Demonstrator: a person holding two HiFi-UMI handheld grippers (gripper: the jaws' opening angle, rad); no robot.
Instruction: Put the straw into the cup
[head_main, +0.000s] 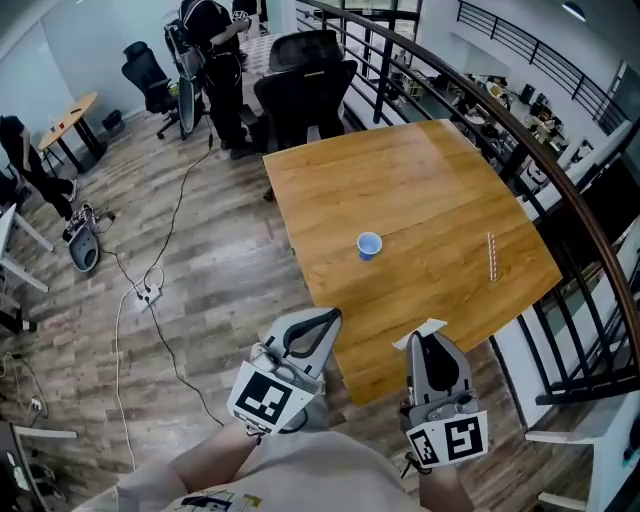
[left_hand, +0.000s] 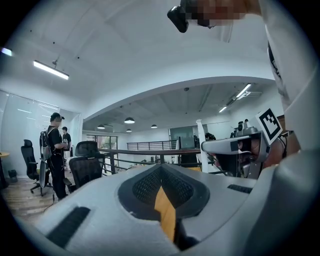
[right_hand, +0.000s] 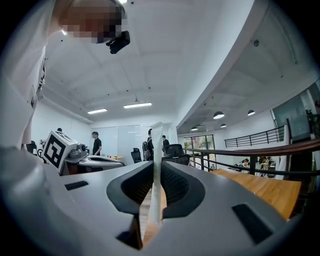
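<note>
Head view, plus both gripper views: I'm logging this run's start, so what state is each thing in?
Small blue cup: upright on the wooden table, no straw inside.
Thin pale straw: lying flat, apart from the cup.
Left claw: shut, empty.
Right claw: shut on a thin white paper strip.

Floor: grey-brown wood-plank floor (head_main: 210, 270). Square honey-coloured wooden table (head_main: 420, 190) stands beside a dark metal railing with wooden handrail (head_main: 520, 130). Two black mesh office chairs (head_main: 300, 95) at its far side. White power strip (head_main: 148, 293) with black cable lies on the floor. White curved ceiling (left_hand: 125, 75), long strip light (left_hand: 51, 70) lit
</note>
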